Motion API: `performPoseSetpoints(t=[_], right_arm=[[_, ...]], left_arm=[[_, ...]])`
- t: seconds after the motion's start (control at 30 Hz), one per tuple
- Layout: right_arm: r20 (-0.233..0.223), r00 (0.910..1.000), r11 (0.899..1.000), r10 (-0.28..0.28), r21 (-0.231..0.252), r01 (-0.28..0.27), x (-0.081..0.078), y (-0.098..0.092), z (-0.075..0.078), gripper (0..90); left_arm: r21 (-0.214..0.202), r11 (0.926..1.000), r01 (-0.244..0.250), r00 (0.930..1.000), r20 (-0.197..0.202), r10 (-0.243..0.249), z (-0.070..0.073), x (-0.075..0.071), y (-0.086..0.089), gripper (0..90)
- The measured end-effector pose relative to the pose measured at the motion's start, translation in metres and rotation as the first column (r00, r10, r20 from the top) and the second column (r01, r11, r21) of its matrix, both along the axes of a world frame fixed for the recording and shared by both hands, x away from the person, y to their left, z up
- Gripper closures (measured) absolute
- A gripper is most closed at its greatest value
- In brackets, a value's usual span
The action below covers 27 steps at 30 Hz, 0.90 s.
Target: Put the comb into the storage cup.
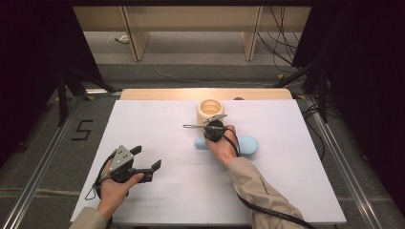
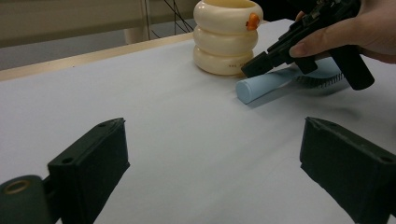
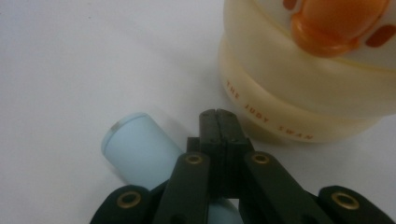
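Jaws first: your right gripper (image 3: 218, 122) has them pressed flat together with nothing between them, and your left gripper (image 1: 143, 164) has them spread wide over bare desk, gripping nothing.

Your right gripper is up near the middle of the white desk (image 1: 157, 133), and in the high view your right hand (image 1: 222, 148) sits right over the pale blue brush (image 1: 247, 144). In the right gripper view the closed tips sit above the brush's round handle (image 3: 137, 149), which pokes out to their left, with the cream cup (image 3: 299, 88) just beyond the tips. I can't tell from any view whether the tips actually touch the handle or just hover over it. The left gripper view shows that gripper angled down toward the brush, with the handle end (image 2: 254, 86) lying flat on the desk and a row of dark bristles under your hand.

The cup is a chunky thing made of three stacked rings, standing upright at the far side of the desk, open at the top. It has an orange duck-bill bump (image 3: 334, 28) on its top ring and small lettering around the bottom one. The brush lies just in front of it, close but not clearly touching.

Your left hand (image 1: 114, 183) is well apart from all that, down at the near left part of the desk, holding its gripper low.
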State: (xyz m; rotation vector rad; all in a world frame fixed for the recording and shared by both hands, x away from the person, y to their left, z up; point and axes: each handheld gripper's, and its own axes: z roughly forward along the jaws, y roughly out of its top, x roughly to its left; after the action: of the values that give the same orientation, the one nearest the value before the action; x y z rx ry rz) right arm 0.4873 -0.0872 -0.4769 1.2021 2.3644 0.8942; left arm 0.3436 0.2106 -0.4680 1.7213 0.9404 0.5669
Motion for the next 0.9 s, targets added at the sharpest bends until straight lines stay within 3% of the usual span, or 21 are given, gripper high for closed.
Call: performPoseSetpoints(t=[0.2,0.27,0.4,0.57,0.9], right_arm=[[-0.052,0.9987,1.0,-0.003,-0.021,0.002,-0.003,-0.003,0.003,90.0],[-0.09,0.9959,0.999,0.01,-0.04,-0.014,-0.008,-0.005,0.005,90.0],[-0.117,0.9928,0.998,0.026,-0.057,-0.033,-0.014,-0.007,0.006,90.0],[-0.171,0.9827,0.993,0.072,-0.078,-0.087,-0.03,-0.011,0.011,90.0],[-0.195,0.9719,0.982,0.133,-0.108,-0.156,-0.059,-0.021,0.013,90.0]], left_arm=[[0.0,1.0,0.0,1.0,-0.001,0.0,0.0,0.0,0.0,7.4],[0.0,1.0,0.001,1.0,-0.004,-0.001,0.0,0.0,0.0,7.4],[-0.001,1.0,0.001,1.0,-0.001,-0.001,0.0,0.0,0.0,7.4],[0.0,1.0,-0.001,1.0,-0.003,0.001,0.0,0.0,0.0,7.4],[-0.002,1.0,-0.004,1.0,-0.003,0.004,0.0,0.0,0.0,7.3]])
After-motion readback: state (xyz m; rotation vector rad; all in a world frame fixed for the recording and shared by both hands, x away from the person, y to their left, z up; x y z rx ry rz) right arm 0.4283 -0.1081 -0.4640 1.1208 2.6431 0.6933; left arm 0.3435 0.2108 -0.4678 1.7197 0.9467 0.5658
